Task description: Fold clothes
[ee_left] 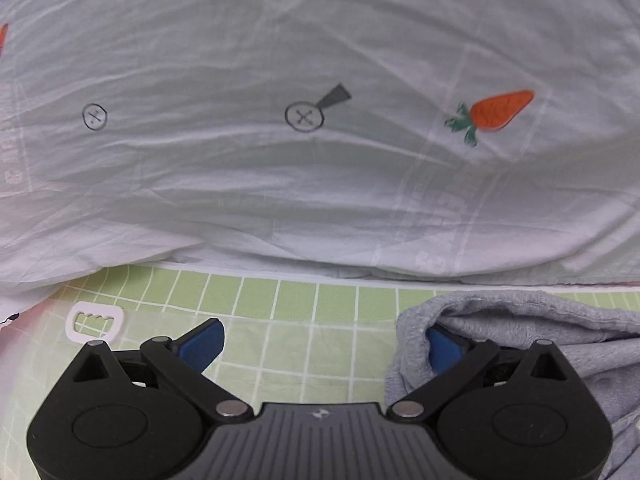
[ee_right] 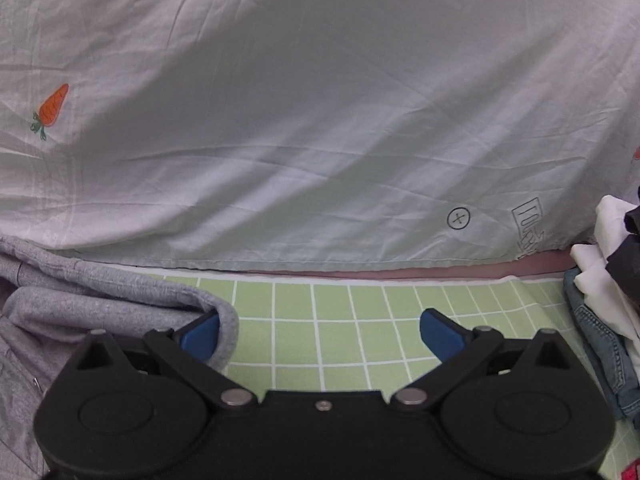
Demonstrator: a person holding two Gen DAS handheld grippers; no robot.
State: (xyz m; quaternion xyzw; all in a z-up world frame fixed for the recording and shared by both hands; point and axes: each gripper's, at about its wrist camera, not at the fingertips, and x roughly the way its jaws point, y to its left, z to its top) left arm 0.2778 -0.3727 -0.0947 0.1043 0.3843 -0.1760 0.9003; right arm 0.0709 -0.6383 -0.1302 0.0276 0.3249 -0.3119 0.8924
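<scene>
Sweatshirt (ee_left: 520, 344), grey fleece, lies crumpled on the green checked sheet (ee_left: 304, 312), and it sits between the 2 grippers. In the left wrist view it fills the lower right of the frame; in the right wrist view the same sweatshirt (ee_right: 80, 304) fills the lower left. So it lies to the right of the left gripper (ee_left: 324, 344) and to the left of the right gripper (ee_right: 320, 332), and each claw meets it only with its inner finger.

Both claws stand wide apart, clamped on nothing. The left gripper's right pad is tucked under a rolled grey edge, touching it, while its left pad hangs over bare sheet. The right gripper's left pad sits against a thick rolled hem, and its right pad is over bare sheet too.

How the garment's long axis runs I cannot tell; only bunched ends show at the frame sides. Neither gripper looks clearly nearer, since both touch cloth at one pad.

My judgement: either gripper would need to shift inward, toward the other, to get cloth between both pads.

A pale quilt (ee_left: 280, 160) with carrot prints rises across the upper frame, a white clip (ee_left: 96, 320) lies at lower left of the left view, and a pile of other clothes (ee_right: 608, 304) sits at the right edge of the right view.
</scene>
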